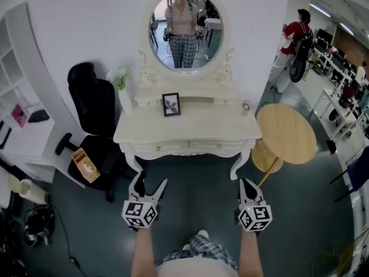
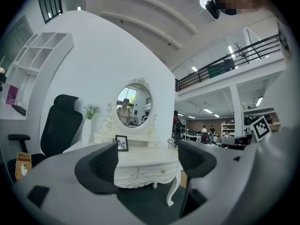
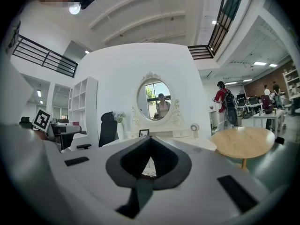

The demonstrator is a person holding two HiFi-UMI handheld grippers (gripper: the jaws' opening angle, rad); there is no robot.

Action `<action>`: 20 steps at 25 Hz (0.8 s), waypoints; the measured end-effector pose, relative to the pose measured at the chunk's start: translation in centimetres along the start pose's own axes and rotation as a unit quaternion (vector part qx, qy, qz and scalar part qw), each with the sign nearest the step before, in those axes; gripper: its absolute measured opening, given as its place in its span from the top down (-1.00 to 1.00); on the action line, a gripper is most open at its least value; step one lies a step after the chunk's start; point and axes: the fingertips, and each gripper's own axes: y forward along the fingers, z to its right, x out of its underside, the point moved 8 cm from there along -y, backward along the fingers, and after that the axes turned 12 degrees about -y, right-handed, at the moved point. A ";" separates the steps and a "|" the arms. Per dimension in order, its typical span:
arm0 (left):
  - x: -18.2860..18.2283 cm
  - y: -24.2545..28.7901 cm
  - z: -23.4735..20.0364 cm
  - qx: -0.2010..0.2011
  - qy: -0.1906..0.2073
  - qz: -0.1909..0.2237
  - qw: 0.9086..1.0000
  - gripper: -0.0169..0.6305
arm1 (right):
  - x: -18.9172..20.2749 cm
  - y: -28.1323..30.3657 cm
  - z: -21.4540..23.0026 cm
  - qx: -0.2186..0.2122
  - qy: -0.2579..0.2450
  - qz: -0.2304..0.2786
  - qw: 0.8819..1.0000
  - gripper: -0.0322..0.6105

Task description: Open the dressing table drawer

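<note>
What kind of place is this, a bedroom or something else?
Probably a large open lab or office with a staged bedroom corner: a dressing table with mirror stands against a freestanding wall, with work desks and a balcony railing beyond.

A black office chair (image 1: pixel 92 105) is sitting over at the left, with a tan box (image 1: pixel 85 165) lying on its seat. A round wooden side table (image 1: pixel 286 134) is standing at the right. A small picture frame (image 1: pixel 171 104) is standing upright, and a white vase (image 1: pixel 125 100) of greenery is sitting left of it. Far back right, a person in red (image 1: pixel 294 39) is standing.
</note>
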 end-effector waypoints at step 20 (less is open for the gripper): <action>-1.8 22.6 -8.3 -0.044 0.019 -0.007 0.999 -0.23 | 0.0 26.2 8.7 -0.059 -0.007 0.012 0.998 0.85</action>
